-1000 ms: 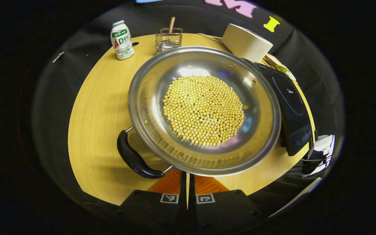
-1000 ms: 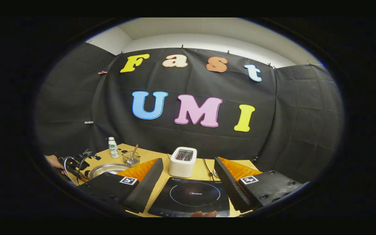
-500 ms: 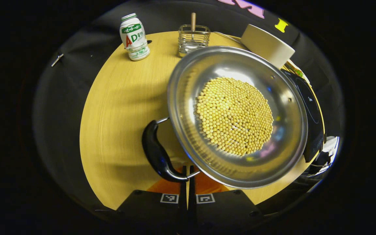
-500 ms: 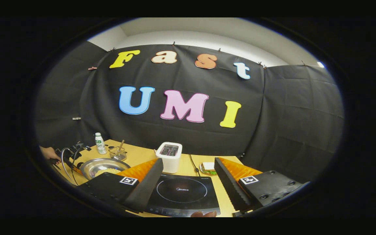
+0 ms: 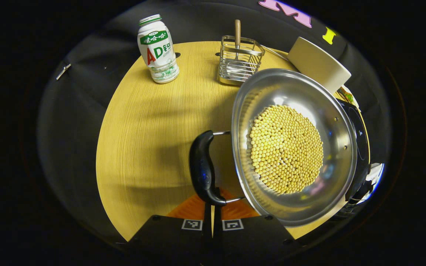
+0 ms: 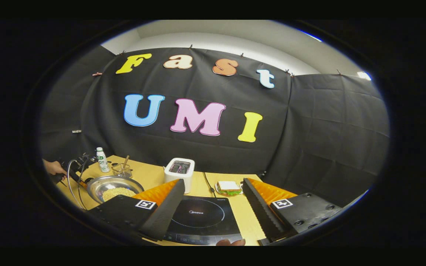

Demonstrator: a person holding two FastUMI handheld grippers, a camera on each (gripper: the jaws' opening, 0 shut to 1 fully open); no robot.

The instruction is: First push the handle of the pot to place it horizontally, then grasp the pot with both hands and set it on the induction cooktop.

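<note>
My left gripper (image 5: 213,207) has its black fingers pressed together, tips right at the lower end of the black curved handle (image 5: 202,168) of the shiny steel pot of yellow beans (image 5: 294,146), which sits on the round wooden table (image 5: 150,140) at three o'clock in the left gripper view. The white drink bottle (image 5: 157,48) stands at eleven o'clock, the wire basket (image 5: 239,61) at twelve. My right gripper (image 6: 213,207) is spread wide above the black induction cooktop (image 6: 202,220), the pot off at nine o'clock from it.
</note>
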